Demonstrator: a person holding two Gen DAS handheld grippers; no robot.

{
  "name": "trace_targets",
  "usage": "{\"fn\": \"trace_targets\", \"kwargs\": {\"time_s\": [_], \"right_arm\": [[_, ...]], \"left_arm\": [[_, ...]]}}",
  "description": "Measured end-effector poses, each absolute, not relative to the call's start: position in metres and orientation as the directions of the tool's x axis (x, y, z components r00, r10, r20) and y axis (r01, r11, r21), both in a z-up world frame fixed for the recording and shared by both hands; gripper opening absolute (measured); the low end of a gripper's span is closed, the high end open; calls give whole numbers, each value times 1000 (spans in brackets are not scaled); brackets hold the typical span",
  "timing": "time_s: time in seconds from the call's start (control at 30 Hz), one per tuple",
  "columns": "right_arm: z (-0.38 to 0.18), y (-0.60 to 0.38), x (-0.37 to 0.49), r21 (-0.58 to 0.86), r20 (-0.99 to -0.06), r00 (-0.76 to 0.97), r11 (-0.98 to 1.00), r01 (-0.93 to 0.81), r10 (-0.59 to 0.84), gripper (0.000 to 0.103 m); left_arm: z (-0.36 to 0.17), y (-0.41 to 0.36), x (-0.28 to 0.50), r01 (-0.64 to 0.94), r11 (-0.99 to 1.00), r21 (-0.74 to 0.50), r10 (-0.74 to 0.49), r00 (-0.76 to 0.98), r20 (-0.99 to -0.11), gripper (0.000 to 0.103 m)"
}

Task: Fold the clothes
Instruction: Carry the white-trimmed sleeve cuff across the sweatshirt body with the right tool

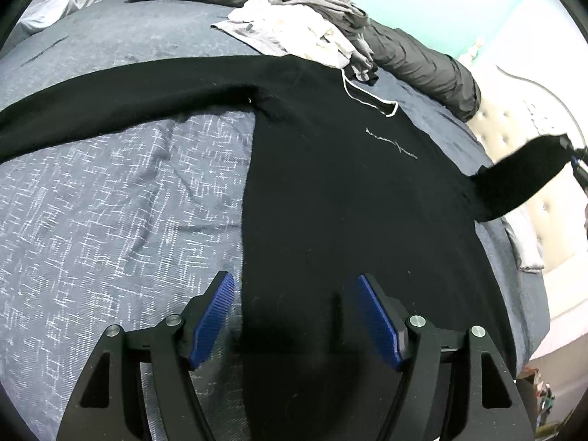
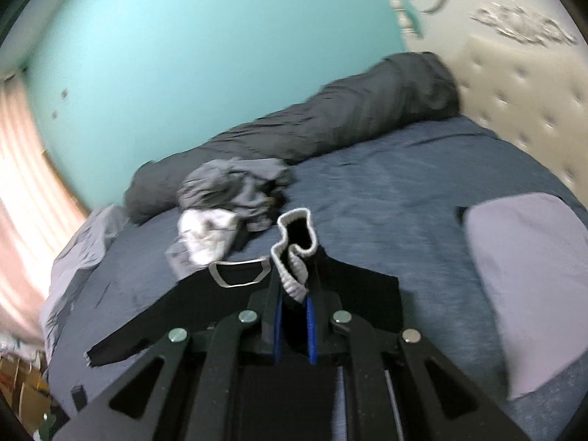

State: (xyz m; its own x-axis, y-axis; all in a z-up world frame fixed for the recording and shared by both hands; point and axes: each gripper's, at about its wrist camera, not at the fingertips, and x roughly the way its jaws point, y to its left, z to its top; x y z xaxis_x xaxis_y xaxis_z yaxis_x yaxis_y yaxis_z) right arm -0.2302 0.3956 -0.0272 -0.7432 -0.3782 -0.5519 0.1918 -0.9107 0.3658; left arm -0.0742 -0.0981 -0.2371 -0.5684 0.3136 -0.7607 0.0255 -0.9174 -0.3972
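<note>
A black sweater [image 1: 349, 191] lay spread on the bed [image 1: 121, 202], filling the centre of the left view. My right tool [image 2: 294, 305], low centre of its own view, was clamped on the sweater's white-edged cuff [image 2: 294, 253], lifting that sleeve [image 1: 522, 180] at the left view's right edge. My left tool [image 1: 294, 316] hung open over the hem, gripping nothing. I judged the sleeve fold was underway; next, I needed to carry the cuff across the chest.
</note>
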Motion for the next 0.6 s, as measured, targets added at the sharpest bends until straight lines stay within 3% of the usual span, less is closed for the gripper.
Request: {"fn": "trace_targets", "kwargs": {"time_s": [0.27, 0.6], "right_arm": [[-14, 280, -214, 364, -556, -649, -854, 371, -519, 9], [-86, 163, -178, 381, -642, -473, -786, 486, -604, 9]], "left_arm": [[-234, -109, -69, 28, -910, -414, 321, -584, -745, 73], [-235, -115, -64, 20, -904, -427, 335, -588, -736, 74]]}}
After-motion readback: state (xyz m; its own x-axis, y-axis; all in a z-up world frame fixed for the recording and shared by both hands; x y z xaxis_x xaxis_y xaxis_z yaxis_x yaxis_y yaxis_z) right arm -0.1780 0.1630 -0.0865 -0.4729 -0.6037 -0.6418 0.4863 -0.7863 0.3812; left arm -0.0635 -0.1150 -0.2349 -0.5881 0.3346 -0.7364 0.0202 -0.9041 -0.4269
